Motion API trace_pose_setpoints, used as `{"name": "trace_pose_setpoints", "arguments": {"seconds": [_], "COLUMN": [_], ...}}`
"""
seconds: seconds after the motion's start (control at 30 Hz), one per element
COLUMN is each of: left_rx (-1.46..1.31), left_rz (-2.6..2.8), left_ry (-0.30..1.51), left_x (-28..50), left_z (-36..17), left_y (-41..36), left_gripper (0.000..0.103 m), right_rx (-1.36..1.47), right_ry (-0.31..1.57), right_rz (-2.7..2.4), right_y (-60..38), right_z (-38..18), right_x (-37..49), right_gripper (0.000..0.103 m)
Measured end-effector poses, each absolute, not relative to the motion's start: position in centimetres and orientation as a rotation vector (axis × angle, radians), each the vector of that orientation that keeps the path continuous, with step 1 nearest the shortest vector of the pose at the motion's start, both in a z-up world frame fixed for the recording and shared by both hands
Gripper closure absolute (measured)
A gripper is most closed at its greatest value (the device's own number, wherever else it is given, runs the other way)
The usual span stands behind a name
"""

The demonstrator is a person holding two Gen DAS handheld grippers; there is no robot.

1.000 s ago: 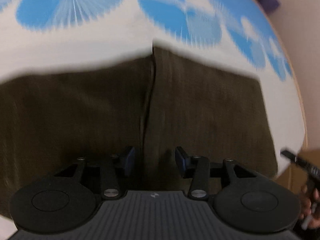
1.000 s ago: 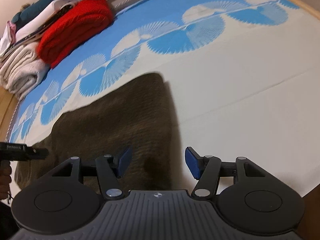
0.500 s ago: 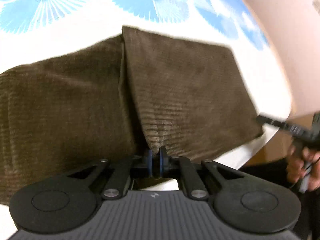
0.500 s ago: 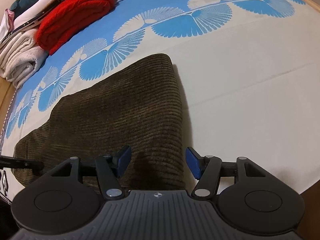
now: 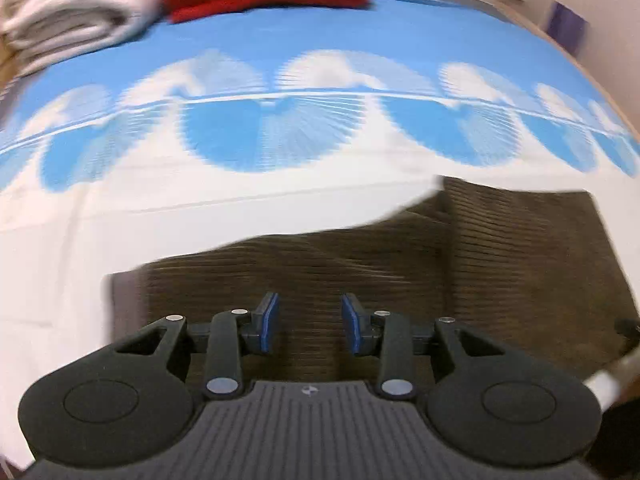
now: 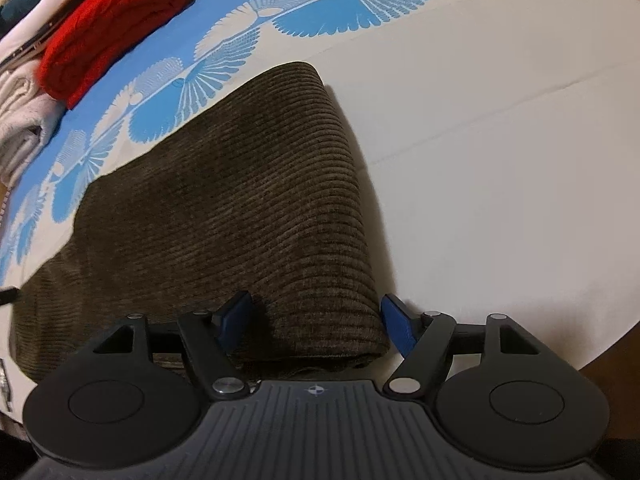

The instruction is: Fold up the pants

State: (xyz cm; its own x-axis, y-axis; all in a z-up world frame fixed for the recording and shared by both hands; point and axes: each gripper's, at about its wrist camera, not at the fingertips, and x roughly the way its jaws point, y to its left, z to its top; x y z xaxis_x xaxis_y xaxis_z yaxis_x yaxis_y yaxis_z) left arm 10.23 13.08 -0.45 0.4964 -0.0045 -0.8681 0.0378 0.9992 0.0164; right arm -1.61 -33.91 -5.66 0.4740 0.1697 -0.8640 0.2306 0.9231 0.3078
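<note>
1. A cream cloth (image 6: 500, 168) with a band of blue fan shapes (image 6: 340, 16) covers the work surface; a straight crease runs across its plain part.
2. A wooden edge (image 6: 624, 340) shows at the lower right of the right wrist view, and a pale wall (image 5: 608, 12) rises beyond the far right corner in the left wrist view.
3. At the back of the surface a folded red knit (image 6: 116, 20) lies beside a stack of pale folded laundry (image 5: 76, 20).
4. The brown corduroy pants (image 6: 224, 208) lie folded flat on the cream part, near the front edge.
5. In the right wrist view their long axis runs from the near left up toward the blue band, and a rounded fold forms their right side.
6. The left wrist view is blurred; there the pants (image 5: 400, 272) stretch left to right, with an upright fold line near the right end.
7. The left gripper (image 5: 308, 322) hovers over the fabric, blue pads spread, holding nothing.
8. The right gripper (image 6: 316, 322) sits at the near end of the pants, fingers wide apart, straddling the rounded fold without pinching it.
</note>
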Motion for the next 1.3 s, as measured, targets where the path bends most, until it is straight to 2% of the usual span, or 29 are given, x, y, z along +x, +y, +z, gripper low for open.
{"name": "trace_pose_setpoints", "arguments": {"seconds": [0.13, 0.23, 0.3, 0.4, 0.47, 0.53, 0.6, 0.7, 0.77, 0.8, 0.83, 0.93, 1.13, 1.3], "left_rx": [0.018, -0.003, -0.004, 0.044, 0.075, 0.133, 0.161, 0.14, 0.138, 0.14, 0.141, 0.132, 0.087, -0.013], "left_rz": [0.023, 0.028, 0.011, -0.021, -0.033, -0.041, -0.055, -0.062, -0.055, -0.052, -0.05, -0.046, -0.012, 0.136], "left_ry": [1.022, 1.023, 1.04, 1.112, 1.167, 1.202, 1.191, 1.177, 1.165, 1.162, 1.159, 1.153, 1.087, 0.996], "left_x": [9.6, 8.9, 8.4, 7.6, 7.5, 7.5, 7.3, 7.0, 7.0, 7.0, 7.1, 7.3, 7.0, 6.3], "left_z": [0.0, 0.1, -0.6, -2.5, -3.9, -5.1, -5.4, -5.1, -4.8, -4.6, -4.5, -4.3, -2.5, -0.5], "left_y": [16.2, 17.5, 18.6, 18.6, 18.8, 18.6, 18.6, 18.9, 19.0, 18.9, 18.9, 19.1, 20.7, 25.5], "left_gripper": [0.064, 0.064, 0.06, 0.06, 0.06, 0.06, 0.06, 0.06, 0.06, 0.06, 0.06, 0.06, 0.06, 0.06], "right_rx": [0.357, 0.276, 0.234, 0.242, 0.28, 0.321, 0.356, 0.366, 0.363, 0.363, 0.348, 0.283, 0.066, -0.178], "right_ry": [1.037, 0.99, 0.968, 0.97, 0.982, 1.002, 1.018, 1.012, 1.005, 1.0, 0.991, 0.953, 0.804, 0.636], "right_rz": [-0.072, -0.079, -0.096, -0.131, -0.16, -0.216, -0.255, -0.258, -0.25, -0.236, -0.236, -0.224, -0.228, -0.047], "right_y": [-32.9, -31.3, -30.4, -30.3, -30.7, -31.3, -31.7, -31.7, -31.5, -31.3, -31.1, -29.8, -24.7, -13.2], "right_z": [-5.3, -4.5, -4.2, -4.4, -4.9, -5.5, -5.9, -6.0, -6.0, -6.0, -5.8, -5.0, -0.8, 4.9], "right_x": [-2.1, -2.6, -2.8, -2.8, -2.5, -2.3, -2.1, -2.2, -2.3, -2.4, -2.4, -2.7, -3.3, -3.3], "right_gripper": [0.069, 0.075, 0.075, 0.075, 0.071, 0.051, 0.037, 0.039, 0.043, 0.054, 0.06, 0.072, 0.077, 0.078]}}
